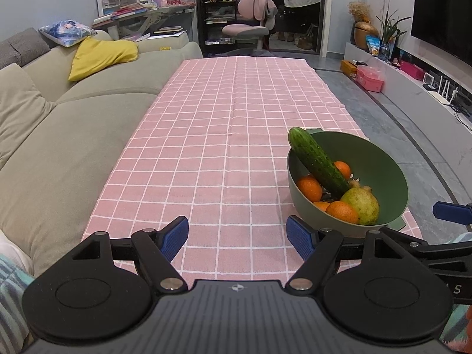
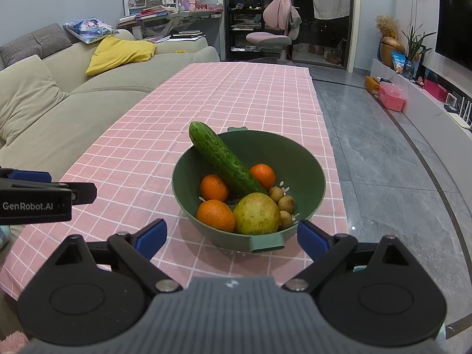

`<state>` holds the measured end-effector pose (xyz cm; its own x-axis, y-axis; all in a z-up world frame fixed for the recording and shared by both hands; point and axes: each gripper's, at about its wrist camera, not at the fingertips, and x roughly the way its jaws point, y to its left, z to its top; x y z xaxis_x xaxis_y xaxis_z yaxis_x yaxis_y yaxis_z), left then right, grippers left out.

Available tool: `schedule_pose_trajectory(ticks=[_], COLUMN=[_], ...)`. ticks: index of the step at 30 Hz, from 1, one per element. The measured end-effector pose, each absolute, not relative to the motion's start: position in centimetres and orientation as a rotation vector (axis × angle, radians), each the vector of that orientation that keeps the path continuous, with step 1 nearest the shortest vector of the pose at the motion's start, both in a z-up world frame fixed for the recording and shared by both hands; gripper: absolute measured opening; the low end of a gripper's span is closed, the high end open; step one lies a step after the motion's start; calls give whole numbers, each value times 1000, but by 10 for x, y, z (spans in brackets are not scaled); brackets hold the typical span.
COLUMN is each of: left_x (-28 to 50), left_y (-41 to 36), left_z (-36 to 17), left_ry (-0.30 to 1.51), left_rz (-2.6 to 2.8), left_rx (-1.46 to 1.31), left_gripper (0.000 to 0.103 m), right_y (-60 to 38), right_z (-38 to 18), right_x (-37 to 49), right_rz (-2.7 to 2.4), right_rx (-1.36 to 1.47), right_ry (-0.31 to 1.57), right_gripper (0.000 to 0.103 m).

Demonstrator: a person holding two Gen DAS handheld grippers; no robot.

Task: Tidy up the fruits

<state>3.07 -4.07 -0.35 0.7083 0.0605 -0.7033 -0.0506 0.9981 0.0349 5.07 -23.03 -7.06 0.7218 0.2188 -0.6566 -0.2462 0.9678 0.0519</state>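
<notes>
On the pink checked tablecloth, near its right edge, stood the green bowl with all the produce gathered inside it, nothing loose on the cloth. The cucumber leaned over the rim (too long to lie flat), propped among three oranges, a yellow-green pear-like fruit and small brown longans. The right gripper hung wide before the bowl; the left gripper was likewise spread, holding nothing. That suited either fruit collected or fruit awaiting sorting.
</notes>
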Motion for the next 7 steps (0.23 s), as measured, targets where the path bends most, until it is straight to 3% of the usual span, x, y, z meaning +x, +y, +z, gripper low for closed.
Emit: schedule_pose_trajectory(ticks=[7], left_x=[30], left_y=[-39], left_z=[-3], left_ry=[765], left_rz=[55], left_rx=[3], left_gripper=[89], right_y=[-230], right_z=[-71], right_x=[50], right_rz=[255], right_rx=[-39], right_ry=[721], right_gripper=[92])
